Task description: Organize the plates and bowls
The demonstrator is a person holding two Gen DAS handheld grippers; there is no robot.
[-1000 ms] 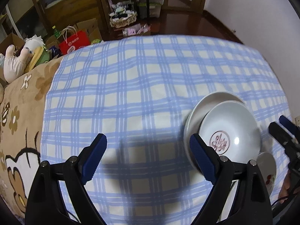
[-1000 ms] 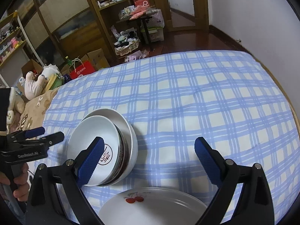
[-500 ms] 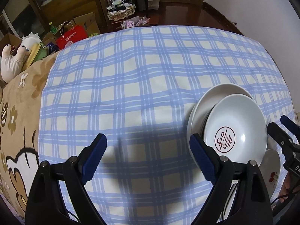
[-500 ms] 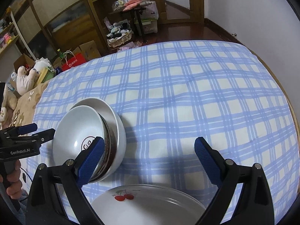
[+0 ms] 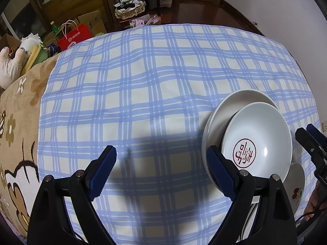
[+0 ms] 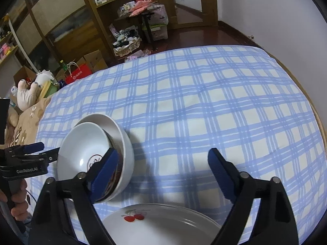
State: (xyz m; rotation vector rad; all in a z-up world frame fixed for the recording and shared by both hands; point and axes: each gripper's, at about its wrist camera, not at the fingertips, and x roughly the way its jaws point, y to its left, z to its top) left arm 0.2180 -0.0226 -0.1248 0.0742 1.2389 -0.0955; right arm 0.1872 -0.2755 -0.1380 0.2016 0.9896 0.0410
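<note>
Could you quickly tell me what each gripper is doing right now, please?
Left gripper: open, holding nothing.
Right gripper: open, holding nothing; its fingers have just been closing a little.

cherry plate [image 6: 161, 227] cut off below; lower bowl [image 5: 231, 106] mostly covered

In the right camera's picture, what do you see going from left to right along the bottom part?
A hand holding the left gripper → the stacked bowls → the cherry plate → bare checked cloth.
</note>
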